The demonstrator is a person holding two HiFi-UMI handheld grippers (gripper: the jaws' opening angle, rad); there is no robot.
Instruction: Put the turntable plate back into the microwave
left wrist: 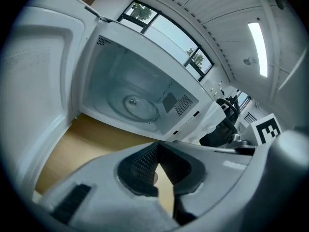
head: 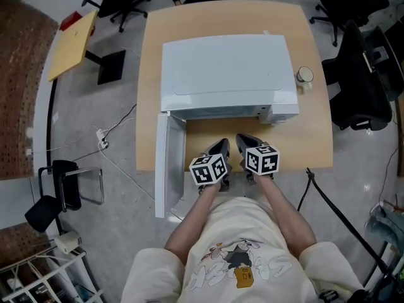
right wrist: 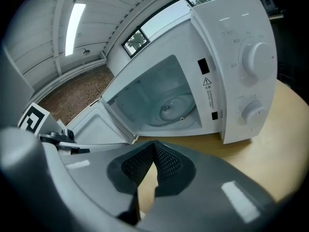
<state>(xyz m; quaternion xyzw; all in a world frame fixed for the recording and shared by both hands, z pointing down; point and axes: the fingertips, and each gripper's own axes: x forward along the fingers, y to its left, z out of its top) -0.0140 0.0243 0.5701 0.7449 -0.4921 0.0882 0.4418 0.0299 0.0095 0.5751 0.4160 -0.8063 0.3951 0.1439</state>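
Note:
A white microwave (head: 227, 74) stands on the wooden table with its door (head: 168, 163) swung open to the left. The glass turntable plate (left wrist: 134, 105) lies flat on the floor of the oven cavity, also seen as the plate (right wrist: 170, 111) in the right gripper view. My left gripper (head: 221, 149) and right gripper (head: 246, 144) hover side by side in front of the opening, back from the cavity. Both are shut, the pads (left wrist: 145, 163) of each meeting with nothing between them. Neither touches the plate.
A small cup (head: 305, 75) sits at the microwave's right on the table (head: 315, 144). The microwave's control knobs (right wrist: 257, 57) face me on the right. Office chairs (head: 360, 74) stand around the table, and a cable (head: 120, 163) runs over the floor at the left.

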